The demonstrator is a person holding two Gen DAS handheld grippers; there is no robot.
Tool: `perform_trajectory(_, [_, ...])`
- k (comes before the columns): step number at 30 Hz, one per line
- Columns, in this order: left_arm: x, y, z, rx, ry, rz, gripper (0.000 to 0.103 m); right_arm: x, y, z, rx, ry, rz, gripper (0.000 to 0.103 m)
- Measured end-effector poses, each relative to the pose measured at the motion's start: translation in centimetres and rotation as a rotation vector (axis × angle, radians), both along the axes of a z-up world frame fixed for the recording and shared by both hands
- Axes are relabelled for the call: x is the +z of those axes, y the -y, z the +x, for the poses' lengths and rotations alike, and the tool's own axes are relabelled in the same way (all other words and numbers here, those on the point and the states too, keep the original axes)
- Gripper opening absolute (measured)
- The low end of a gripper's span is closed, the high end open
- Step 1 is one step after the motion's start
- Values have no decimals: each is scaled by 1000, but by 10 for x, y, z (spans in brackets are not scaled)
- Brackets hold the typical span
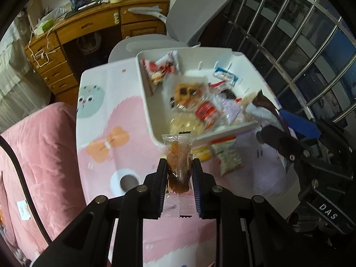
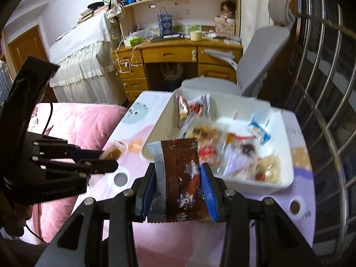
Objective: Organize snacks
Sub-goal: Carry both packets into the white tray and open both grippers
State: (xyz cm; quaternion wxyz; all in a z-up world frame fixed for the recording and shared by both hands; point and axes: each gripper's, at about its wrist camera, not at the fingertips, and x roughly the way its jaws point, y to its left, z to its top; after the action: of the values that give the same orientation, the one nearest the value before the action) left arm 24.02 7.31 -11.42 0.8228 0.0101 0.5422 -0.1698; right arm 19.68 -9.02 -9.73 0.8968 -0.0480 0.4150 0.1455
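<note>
My left gripper is shut on a clear packet with a brown snack, held above the pink table just short of the white bin. My right gripper is shut on a brown wrapper with white snowflakes, also raised in front of the white bin. The bin holds several mixed snack packets. Two packets lie on the table by the bin's near wall. The right gripper shows at the right of the left wrist view; the left gripper shows at the left of the right wrist view.
The small table has a pink and white cartoon cover. A grey office chair stands behind it. A wooden desk with clutter is further back. A pink cushion lies to the left and metal window bars to the right.
</note>
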Motion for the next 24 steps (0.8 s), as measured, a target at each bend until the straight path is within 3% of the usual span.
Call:
perform_trajectory(7, [18, 38, 29, 18, 31, -18, 20, 20, 38, 34, -6, 43, 11, 40])
perform_trajectory(17, [23, 76, 68, 87, 67, -23, 21, 16, 85, 69, -20, 30, 4, 41])
perform_trajectory(19, [21, 80, 72, 100, 62, -22, 35, 15, 92, 76, -25, 21, 4, 42])
perform_trajectory(21, [21, 82, 72, 109, 66, -17, 58, 11, 95, 81, -23, 6, -17, 43])
perform_trajectory(24, [18, 81, 71, 127, 65, 9, 59, 6, 99, 85, -3, -28, 2, 49])
